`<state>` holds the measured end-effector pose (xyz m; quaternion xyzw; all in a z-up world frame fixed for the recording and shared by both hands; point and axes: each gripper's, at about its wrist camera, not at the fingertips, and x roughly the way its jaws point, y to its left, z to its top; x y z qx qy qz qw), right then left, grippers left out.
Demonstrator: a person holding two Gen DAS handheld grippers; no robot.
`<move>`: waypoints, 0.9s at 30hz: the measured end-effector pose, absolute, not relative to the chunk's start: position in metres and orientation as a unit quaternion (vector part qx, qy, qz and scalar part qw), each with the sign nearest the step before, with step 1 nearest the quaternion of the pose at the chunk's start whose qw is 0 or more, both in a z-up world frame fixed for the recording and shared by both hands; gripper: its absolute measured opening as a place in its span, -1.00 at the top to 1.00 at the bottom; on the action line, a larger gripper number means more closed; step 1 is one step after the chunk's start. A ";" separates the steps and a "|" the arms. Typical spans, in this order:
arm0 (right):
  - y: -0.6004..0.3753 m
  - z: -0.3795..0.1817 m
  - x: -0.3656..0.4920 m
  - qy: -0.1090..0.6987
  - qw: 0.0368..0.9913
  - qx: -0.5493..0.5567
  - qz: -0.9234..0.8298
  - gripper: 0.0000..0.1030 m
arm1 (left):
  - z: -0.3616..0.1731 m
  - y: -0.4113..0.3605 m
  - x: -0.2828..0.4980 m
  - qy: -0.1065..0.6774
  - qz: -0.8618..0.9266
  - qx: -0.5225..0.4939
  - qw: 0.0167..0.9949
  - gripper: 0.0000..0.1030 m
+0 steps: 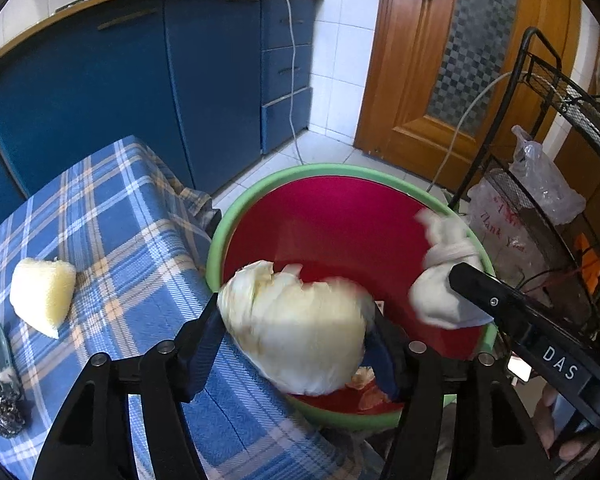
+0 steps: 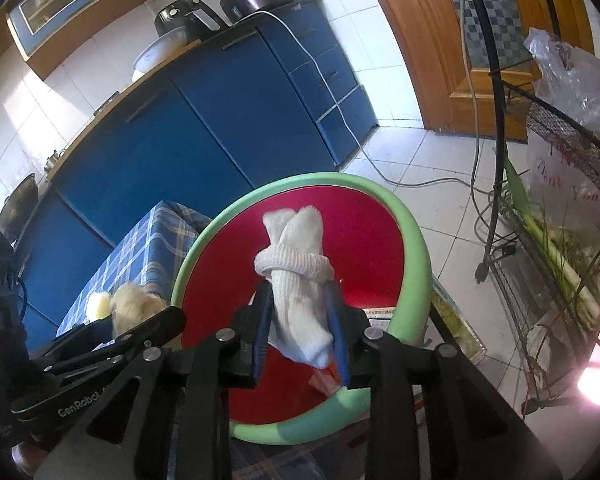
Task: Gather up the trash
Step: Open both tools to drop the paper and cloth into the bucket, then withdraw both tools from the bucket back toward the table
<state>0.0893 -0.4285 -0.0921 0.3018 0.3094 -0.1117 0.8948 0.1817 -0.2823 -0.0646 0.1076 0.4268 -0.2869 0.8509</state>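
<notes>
the drop-off step is in hand: the left gripper clamps a pale crumpled wad and the right gripper clamps a knotted white sock, both over the red bin. next, the jaws likely need to part, then fetch the yellowish lump on the plaid table at left.

- "DAS" in white letters runs along the black body of the right gripper, seen at the near right of the left wrist view.
- "GenRobot" is printed white on the left gripper, near left in the right wrist view.
- Red script "Thank You" shows on the plastic bag at the right, partly blurred.
</notes>
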 end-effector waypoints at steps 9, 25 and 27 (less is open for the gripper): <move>-0.428 -0.088 0.085 0.299 0.898 0.304 -0.110 0.15 | -0.057 -0.275 0.182 0.417 -0.279 0.095 0.859 -0.32; -0.409 -0.079 0.075 0.295 0.903 0.297 -0.098 -0.03 | -0.039 -0.252 0.171 0.410 -0.244 0.079 0.875 -0.32; -0.405 -0.077 0.074 0.295 0.904 0.296 -0.094 -0.06 | -0.038 -0.246 0.168 0.410 -0.239 0.074 0.877 -0.32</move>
